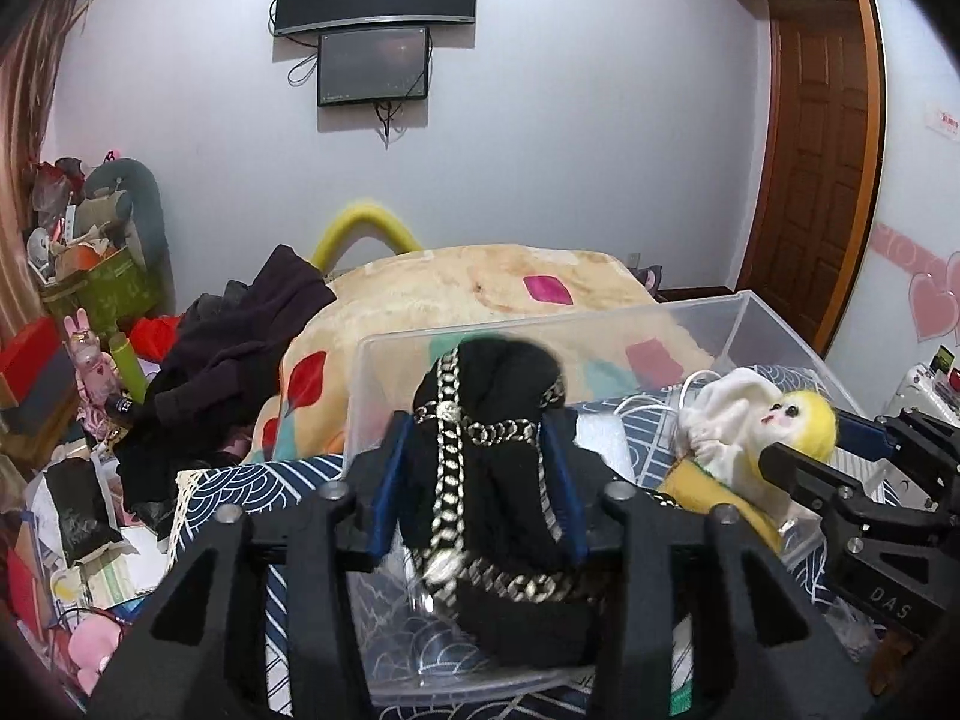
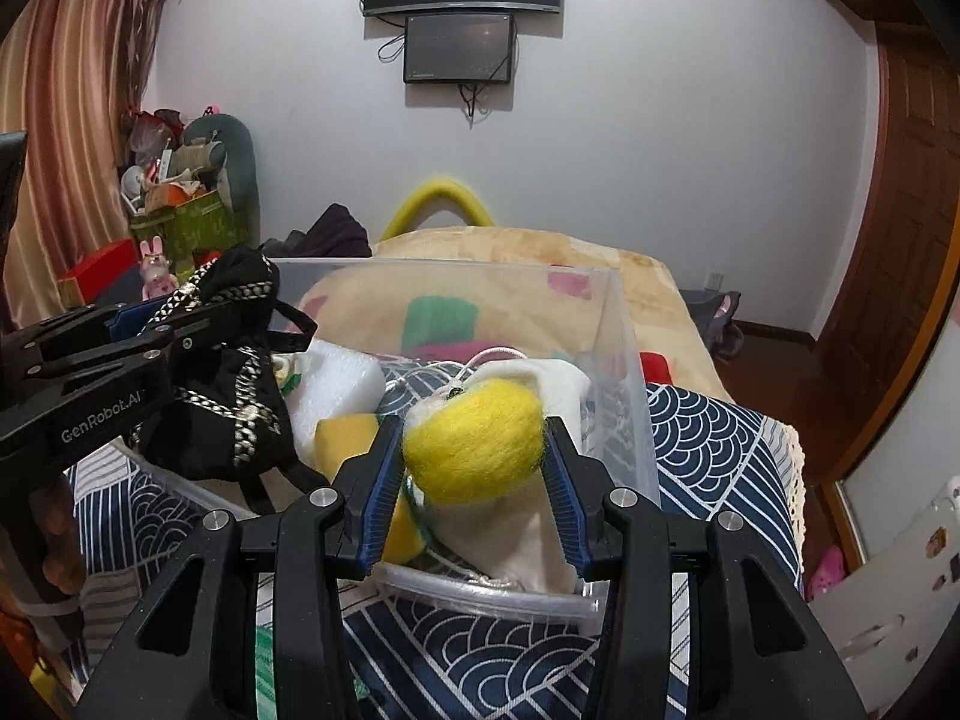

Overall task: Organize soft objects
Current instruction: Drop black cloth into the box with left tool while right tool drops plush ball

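Observation:
My left gripper [image 1: 480, 438] is shut on a black cloth pouch [image 1: 492, 480] trimmed with silver chain, held over the left part of a clear plastic bin [image 1: 774, 324]. It also shows in the right wrist view [image 2: 234, 372]. My right gripper [image 2: 474, 456] is shut on the yellow fuzzy head of a white-and-yellow plush doll [image 2: 474, 438], held over the right part of the bin [image 2: 624, 360]. The doll's face shows in the left wrist view [image 1: 774, 420]. A white foam block [image 2: 342, 378] and a yellow sponge [image 2: 345, 435] lie inside the bin.
The bin stands on a navy wave-pattern cloth [image 2: 708, 438] on a bed with a beige blanket [image 1: 480, 282]. Dark clothes [image 1: 240, 348] and cluttered boxes [image 1: 96, 288] lie at the left. A wooden door [image 1: 822, 180] is at the right.

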`<state>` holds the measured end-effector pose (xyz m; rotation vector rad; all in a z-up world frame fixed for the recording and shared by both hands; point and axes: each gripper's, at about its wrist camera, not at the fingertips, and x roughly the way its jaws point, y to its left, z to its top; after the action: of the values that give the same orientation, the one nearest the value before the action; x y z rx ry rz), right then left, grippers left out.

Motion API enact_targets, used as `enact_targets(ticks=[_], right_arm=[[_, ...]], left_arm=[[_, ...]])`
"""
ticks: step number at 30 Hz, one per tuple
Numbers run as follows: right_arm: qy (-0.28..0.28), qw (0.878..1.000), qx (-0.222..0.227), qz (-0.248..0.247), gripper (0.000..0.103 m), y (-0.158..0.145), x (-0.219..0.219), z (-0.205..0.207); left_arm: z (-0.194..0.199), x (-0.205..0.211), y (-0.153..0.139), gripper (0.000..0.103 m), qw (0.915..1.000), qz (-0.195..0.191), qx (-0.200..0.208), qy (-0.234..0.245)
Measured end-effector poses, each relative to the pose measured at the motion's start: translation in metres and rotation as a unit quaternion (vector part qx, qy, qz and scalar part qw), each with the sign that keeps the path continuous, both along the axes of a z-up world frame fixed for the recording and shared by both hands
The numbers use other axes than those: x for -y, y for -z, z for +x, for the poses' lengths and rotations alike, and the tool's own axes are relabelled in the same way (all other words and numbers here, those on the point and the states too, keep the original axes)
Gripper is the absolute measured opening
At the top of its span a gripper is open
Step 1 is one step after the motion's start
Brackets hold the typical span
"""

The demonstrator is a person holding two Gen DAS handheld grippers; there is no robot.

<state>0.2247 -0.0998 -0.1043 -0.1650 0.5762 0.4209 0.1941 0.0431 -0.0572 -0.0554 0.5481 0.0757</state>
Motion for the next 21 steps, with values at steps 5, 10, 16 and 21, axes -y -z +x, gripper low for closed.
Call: enact_targets(ticks=[5, 10, 16, 21], right_arm=[[-0.003, 1.000, 0.000, 0.004, 0.059, -0.005, 0.005, -0.002], [0.000, 1.000, 0.020, 0.013, 0.070, -0.013, 0.012, -0.011], [-0.002, 0.999, 0.047, 0.017, 0.078, -0.027, 0.020, -0.028], [-0.004, 0.998, 0.063, 0.020, 0.081, -0.032, 0.026, -0.041]], left_arm=[[-0.008, 0.002, -0.006, 0.065, 0.9999, 0.009, 0.001, 0.011], [-0.023, 0.011, -0.015, 0.091, 0.9997, 0.016, 0.014, 0.015], [-0.044, 0.019, -0.030, 0.101, 0.9989, 0.020, 0.036, 0.022], [-0.060, 0.027, -0.038, 0.103, 0.9982, 0.025, 0.040, 0.036]])
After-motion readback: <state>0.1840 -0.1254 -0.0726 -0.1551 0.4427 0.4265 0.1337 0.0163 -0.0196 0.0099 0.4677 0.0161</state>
